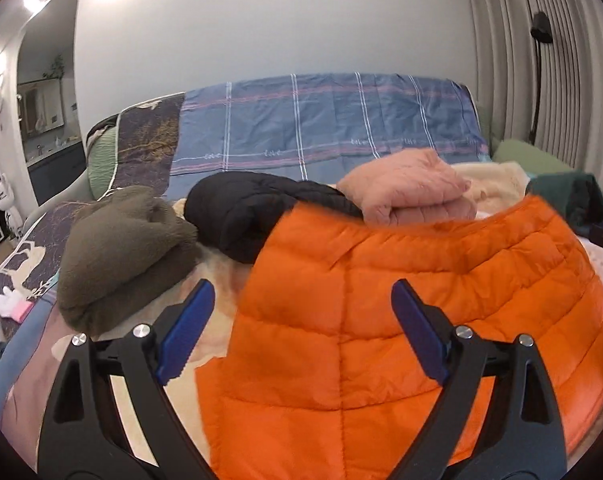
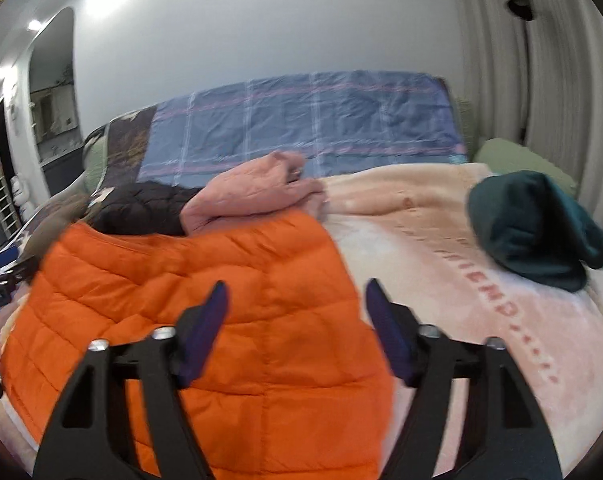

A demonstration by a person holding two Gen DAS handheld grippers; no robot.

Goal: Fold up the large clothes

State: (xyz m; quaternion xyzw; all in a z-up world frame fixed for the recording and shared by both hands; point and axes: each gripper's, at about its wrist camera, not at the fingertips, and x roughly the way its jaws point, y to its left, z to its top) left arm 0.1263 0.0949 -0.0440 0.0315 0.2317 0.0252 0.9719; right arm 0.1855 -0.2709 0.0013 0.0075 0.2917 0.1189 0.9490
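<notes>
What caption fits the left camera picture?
Open left gripper above an orange puffer jacket on the bed, folded clothes behind.

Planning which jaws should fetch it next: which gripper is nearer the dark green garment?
Right. The right gripper sits over the orange jacket's edge, the dark green garment ahead to its right. The left gripper is farther across the jacket.

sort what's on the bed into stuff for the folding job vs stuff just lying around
Job:
orange puffer jacket
pink jacket
black jacket
olive fleece
dark green garment

Lying about:
blue plaid quilt
white plush toy
floor lamp
</notes>
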